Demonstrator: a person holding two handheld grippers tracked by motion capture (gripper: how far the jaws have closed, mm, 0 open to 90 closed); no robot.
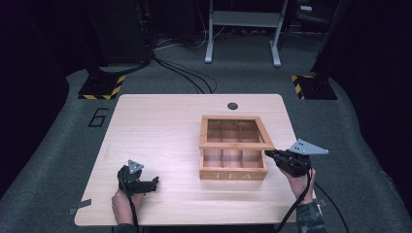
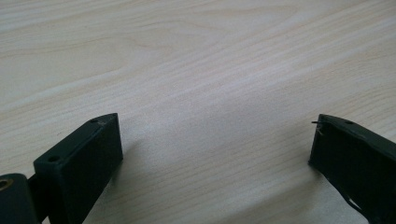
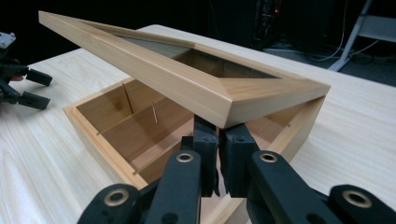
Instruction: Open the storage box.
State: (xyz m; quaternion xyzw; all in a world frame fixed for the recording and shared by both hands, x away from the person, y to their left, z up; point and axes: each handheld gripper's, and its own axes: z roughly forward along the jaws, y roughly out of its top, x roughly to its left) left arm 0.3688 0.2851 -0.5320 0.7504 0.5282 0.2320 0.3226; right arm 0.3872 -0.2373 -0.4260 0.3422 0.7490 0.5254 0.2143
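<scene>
The right gripper's (image 3: 218, 156) 2 jaws are sitting nearly closed with only a slit between them, tucked under the front corner of the wooden lid (image 3: 187, 81) and seemingly propping it rather than pinching it, so the lid is hanging half raised over the tea box (image 1: 233, 167). That wedge looks meant to lift the framed lid on its rear hinge. The box is resting at about 3 o'clock from the tabletop's (image 1: 160, 126) centre, its compartments (image 3: 135, 121) looking empty. The right hand (image 1: 301, 180) is reaching in from 5 o'clock, wrist low. The left gripper (image 2: 215, 140) is holding its jaws wide over bare wood at 8 o'clock, apparently idling.
</scene>
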